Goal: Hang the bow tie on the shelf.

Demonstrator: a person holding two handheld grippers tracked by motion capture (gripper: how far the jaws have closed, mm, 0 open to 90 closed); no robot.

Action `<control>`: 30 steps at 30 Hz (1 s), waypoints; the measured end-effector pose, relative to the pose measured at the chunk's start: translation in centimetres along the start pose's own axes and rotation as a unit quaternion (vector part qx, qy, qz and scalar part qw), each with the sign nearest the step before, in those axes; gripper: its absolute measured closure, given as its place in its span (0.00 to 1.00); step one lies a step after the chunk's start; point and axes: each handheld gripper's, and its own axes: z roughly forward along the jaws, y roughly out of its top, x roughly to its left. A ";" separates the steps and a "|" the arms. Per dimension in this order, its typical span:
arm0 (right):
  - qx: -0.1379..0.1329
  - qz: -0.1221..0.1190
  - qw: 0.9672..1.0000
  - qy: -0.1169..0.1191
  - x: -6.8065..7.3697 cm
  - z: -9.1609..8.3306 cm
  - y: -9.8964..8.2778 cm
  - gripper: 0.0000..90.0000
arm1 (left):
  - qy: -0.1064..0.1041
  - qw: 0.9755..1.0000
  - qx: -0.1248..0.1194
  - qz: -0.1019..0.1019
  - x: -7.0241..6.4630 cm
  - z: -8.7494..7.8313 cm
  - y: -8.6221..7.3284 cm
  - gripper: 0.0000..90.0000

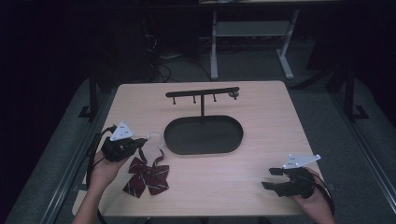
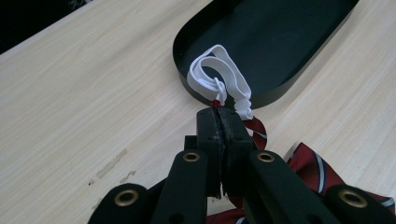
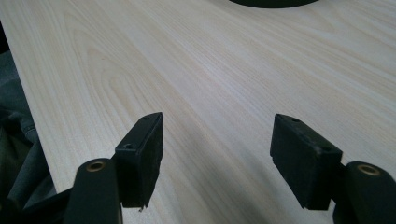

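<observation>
A dark red striped bow tie (image 1: pixel 147 178) lies on the wooden table near the front left. Its thin red strap runs up to a white elastic loop (image 1: pixel 152 136) beside the left end of the black oval tray (image 1: pixel 233 135). My left gripper (image 1: pixel 141 143) is shut on that strap just behind the loop. In the left gripper view the jaws (image 2: pixel 219 113) pinch the red strap, and the white elastic loop (image 2: pixel 217 77) drapes over the rim of the tray (image 2: pixel 289 42), with the bow tie (image 2: pixel 313 168) at lower right. My right gripper (image 1: pixel 267 178) stands open and holds nothing.
A black T-shaped stand (image 1: pixel 201 92) with several small hooks under its bar rises from the back of the tray. In the right gripper view the open gripper (image 3: pixel 217 135) looks over bare table (image 3: pixel 210 70). Grey floor and table legs lie beyond the far edge.
</observation>
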 end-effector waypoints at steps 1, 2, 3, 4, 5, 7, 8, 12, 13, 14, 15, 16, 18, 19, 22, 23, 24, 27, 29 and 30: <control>0.000 0.000 1.000 0.000 0.0 0.0 0.0 0.38 | 0.000 1.000 0.001 0.003 0.0 -0.1 0.1 0.98; 0.000 0.000 1.000 0.000 0.0 0.0 0.0 0.38 | 0.000 1.000 0.001 0.004 0.0 -0.1 0.1 0.98; 0.000 0.000 1.000 0.000 0.0 0.0 0.0 0.38 | 0.001 1.000 -0.001 0.005 -0.1 -0.1 0.2 0.98; 0.000 0.000 1.000 0.000 0.0 0.0 0.0 0.38 | 0.002 1.000 -0.003 0.005 -0.1 -0.2 0.3 0.98; -0.001 0.001 1.000 0.001 0.0 0.0 0.0 0.38 | 0.001 1.000 -0.003 0.004 -0.2 -0.2 0.3 0.98; -0.001 -0.001 1.000 0.000 -0.1 0.0 0.0 0.38 | 0.000 1.000 -0.002 0.008 -0.2 -0.3 0.5 0.98; -0.001 0.000 1.000 0.001 -0.1 0.0 0.0 0.38 | 0.002 1.000 -0.003 0.011 -0.2 -0.4 0.6 0.98; -0.001 0.003 1.000 0.001 -0.1 0.0 0.0 0.38 | 0.001 1.000 -0.007 0.012 -0.4 -0.5 0.9 0.98; -0.002 0.003 1.000 0.001 -0.1 0.0 -0.1 0.38 | 0.000 1.000 -0.006 0.015 -0.4 -0.5 0.9 0.98; -0.002 0.004 1.000 0.000 -0.1 0.0 -0.1 0.38 | 0.001 1.000 -0.007 0.018 -0.4 -0.5 1.0 0.98; -0.002 0.005 1.000 0.000 -0.2 0.0 -0.1 0.38 | 0.002 1.000 -0.009 0.016 -0.5 -0.5 1.0 0.98; -0.002 0.006 1.000 0.000 -0.2 0.0 -0.1 0.38 | 0.001 1.000 -0.009 0.012 -0.6 -0.6 1.1 0.98; -0.004 0.003 1.000 0.000 -0.2 0.0 -0.1 0.38 | -0.001 1.000 -0.012 0.012 -0.6 -0.6 1.2 0.98; -0.004 0.003 1.000 0.000 -0.3 0.0 -0.1 0.38 | -0.001 1.000 -0.012 0.016 -0.5 -0.7 1.3 0.98; -0.003 0.004 1.000 -0.001 -0.3 0.0 -0.1 0.38 | -0.001 1.000 -0.015 0.015 -0.6 -0.8 1.6 0.98; -0.003 0.005 1.000 0.000 -0.3 0.0 -0.1 0.38 | 0.000 1.000 -0.017 0.017 -0.6 -0.8 1.7 0.98; -0.004 0.002 1.000 0.000 -0.3 0.0 -0.1 0.38 | -0.001 1.000 -0.017 0.015 -0.7 -0.9 1.7 0.98; -0.003 0.005 1.000 0.000 -0.3 0.0 -0.1 0.38 | 0.000 1.000 -0.020 0.018 -0.6 -1.0 2.0 0.98; -0.004 0.005 1.000 0.000 -0.3 -0.1 -0.1 0.38 | -0.001 1.000 -0.021 0.017 -0.6 -1.1 2.1 0.98; -0.005 0.004 1.000 0.000 -0.3 -0.1 -0.1 0.38 | -0.001 1.000 -0.024 0.019 -0.6 -1.2 2.3 0.98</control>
